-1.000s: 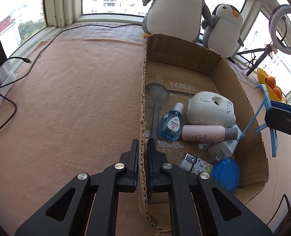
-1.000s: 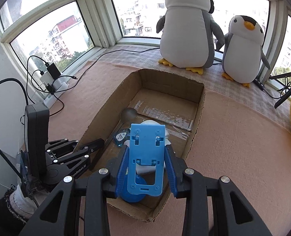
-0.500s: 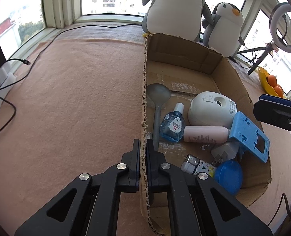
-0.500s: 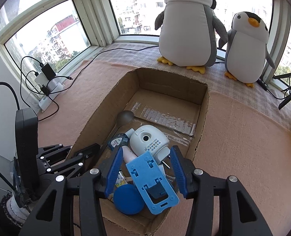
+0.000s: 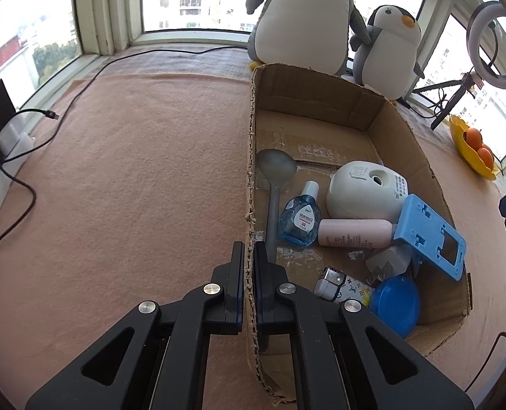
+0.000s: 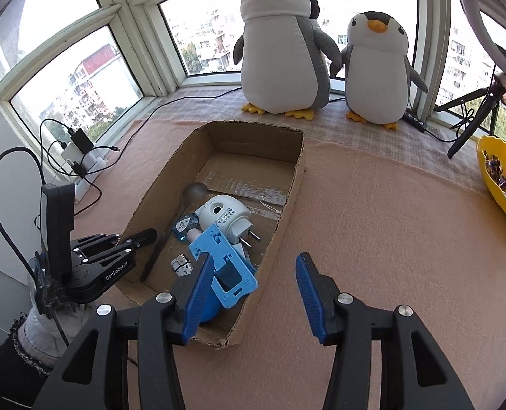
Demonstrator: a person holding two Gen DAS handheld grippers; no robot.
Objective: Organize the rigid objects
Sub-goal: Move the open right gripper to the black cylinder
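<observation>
While the left gripper (image 5: 248, 256) pinches the cardboard box (image 5: 251, 157) wall, the right gripper's (image 6: 254, 285) ribbed blue fingers (image 6: 309, 285) stand spread, empty — a blue lid (image 5: 394, 302) half-hidden.

Ahead of the grippers: two plush penguins (image 6: 283, 44), one cardboard box (image 6: 287, 201) holding eight items, including one spoon (image 5: 274, 184); two oranges (image 5: 478, 143).

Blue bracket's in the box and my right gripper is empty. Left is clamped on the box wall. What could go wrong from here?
1. The blue bracket lies tilted on the pink bottle and white charger, not flat; it may slide if the box is jostled.
2. The left gripper is shut on the cardboard box wall; pulling could drag or tear it.
3. The right gripper sits open beside the box's near corner and could clip it.
</observation>
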